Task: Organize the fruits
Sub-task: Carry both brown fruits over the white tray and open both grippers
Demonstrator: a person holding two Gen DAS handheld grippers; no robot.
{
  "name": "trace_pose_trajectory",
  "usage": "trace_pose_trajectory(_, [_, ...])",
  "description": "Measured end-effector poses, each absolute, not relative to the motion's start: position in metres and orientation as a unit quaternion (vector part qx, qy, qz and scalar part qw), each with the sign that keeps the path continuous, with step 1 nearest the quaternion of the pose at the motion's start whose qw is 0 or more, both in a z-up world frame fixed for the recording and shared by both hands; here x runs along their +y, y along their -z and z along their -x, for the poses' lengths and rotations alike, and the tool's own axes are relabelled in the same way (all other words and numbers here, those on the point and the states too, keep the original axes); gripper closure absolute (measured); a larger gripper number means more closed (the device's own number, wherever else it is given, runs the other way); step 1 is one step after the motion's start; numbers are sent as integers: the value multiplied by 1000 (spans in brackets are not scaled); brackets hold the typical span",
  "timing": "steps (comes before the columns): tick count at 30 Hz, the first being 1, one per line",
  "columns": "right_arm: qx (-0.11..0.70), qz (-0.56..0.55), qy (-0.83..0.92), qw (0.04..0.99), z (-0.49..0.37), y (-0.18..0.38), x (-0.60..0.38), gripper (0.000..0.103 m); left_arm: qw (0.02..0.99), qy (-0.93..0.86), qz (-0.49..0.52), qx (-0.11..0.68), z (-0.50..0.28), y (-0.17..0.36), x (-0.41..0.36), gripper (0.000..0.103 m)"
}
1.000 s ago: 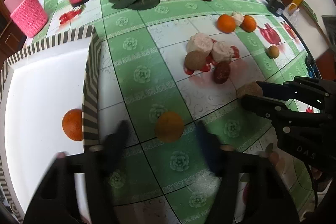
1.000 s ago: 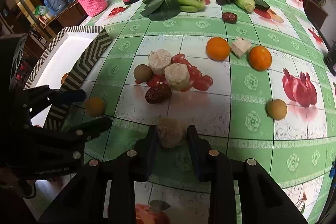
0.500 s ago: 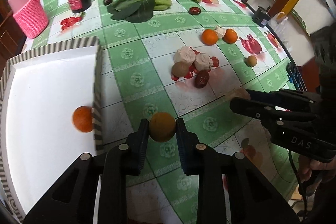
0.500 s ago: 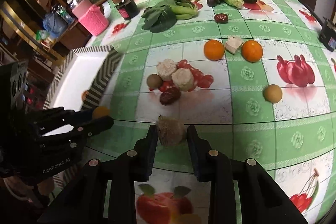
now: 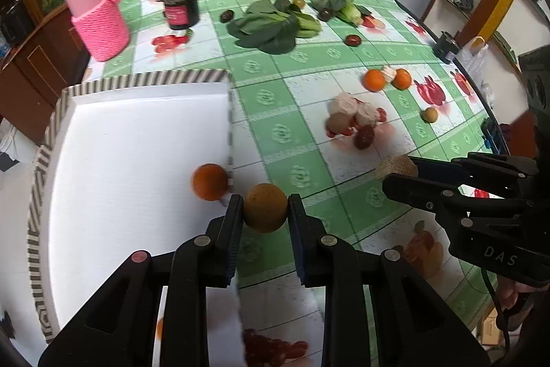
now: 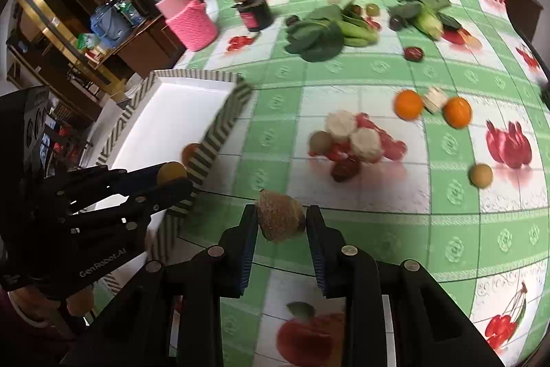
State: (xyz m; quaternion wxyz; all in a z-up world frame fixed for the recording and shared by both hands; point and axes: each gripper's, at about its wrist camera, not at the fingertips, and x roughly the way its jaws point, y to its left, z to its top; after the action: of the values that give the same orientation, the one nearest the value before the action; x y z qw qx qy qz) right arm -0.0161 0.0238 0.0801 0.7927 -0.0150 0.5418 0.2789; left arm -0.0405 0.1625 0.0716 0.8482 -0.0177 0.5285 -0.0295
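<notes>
My left gripper (image 5: 265, 212) is shut on a round yellow-brown fruit (image 5: 265, 207) and holds it in the air beside the right wall of the white tray (image 5: 137, 143). An orange (image 5: 209, 182) lies inside the tray by that wall. My right gripper (image 6: 281, 222) is shut on a rough brown kiwi-like fruit (image 6: 280, 219), lifted above the table; it shows in the left wrist view (image 5: 395, 165) too. Two oranges (image 6: 407, 105) (image 6: 457, 112), a small yellow fruit (image 6: 480, 175) and a pile of fruit pieces (image 6: 350, 143) lie on the tablecloth.
Leafy greens (image 5: 271, 26), a corn cob (image 5: 347, 9), a dark jar (image 5: 180, 9) and a pink knitted container (image 5: 99, 23) stand at the far side. The table's right edge (image 5: 481, 98) drops off to the floor.
My left gripper closed on the yellow-brown fruit, lifted it and moved toward the tray. My right gripper lifted the brown fruit off the table.
</notes>
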Motion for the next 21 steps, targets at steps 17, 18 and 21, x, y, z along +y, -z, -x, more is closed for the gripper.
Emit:
trace_pose_trajectory(17, [534,45,-328,778,19,-84,102,74,844,-22,25,535,50,-64,224,80])
trace_pose_trajectory(18, [534,47,-331,777,18,-83,108,74,844,-24,25,536,50,-63,227,80])
trace_pose_trajectory(21, [536,51,-339,772,15,-79,124,74,841,-34,27,540,50,-57,238,80])
